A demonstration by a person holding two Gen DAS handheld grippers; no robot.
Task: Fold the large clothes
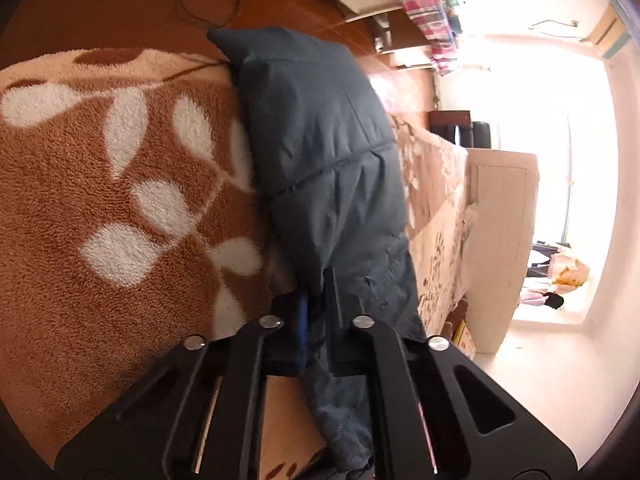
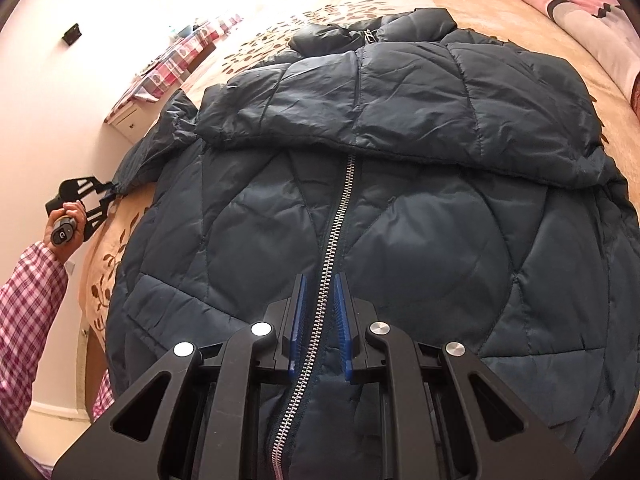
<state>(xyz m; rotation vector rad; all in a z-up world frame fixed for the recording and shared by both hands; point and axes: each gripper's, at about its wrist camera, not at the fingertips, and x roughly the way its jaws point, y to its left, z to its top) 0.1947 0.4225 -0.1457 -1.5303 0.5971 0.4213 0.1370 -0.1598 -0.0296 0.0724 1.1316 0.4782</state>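
Sleeve-folding was underway: left hand-held gripper [image 1: 318, 312] clamped the dark-blue quilted puffer jacket's sleeve [image 1: 320, 152] (right hand-held gripper [image 2: 320, 312] pinched the zipper placket [image 2: 340, 216]), next calling for carrying it across the body.

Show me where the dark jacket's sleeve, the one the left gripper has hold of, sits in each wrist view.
Left wrist view: the sleeve runs up the middle of the picture from the shut left gripper, hanging off the bed edge.
Right wrist view: the sleeve lies at the far left, leading to the left gripper.
Shared landmark: the pink plaid cloth.
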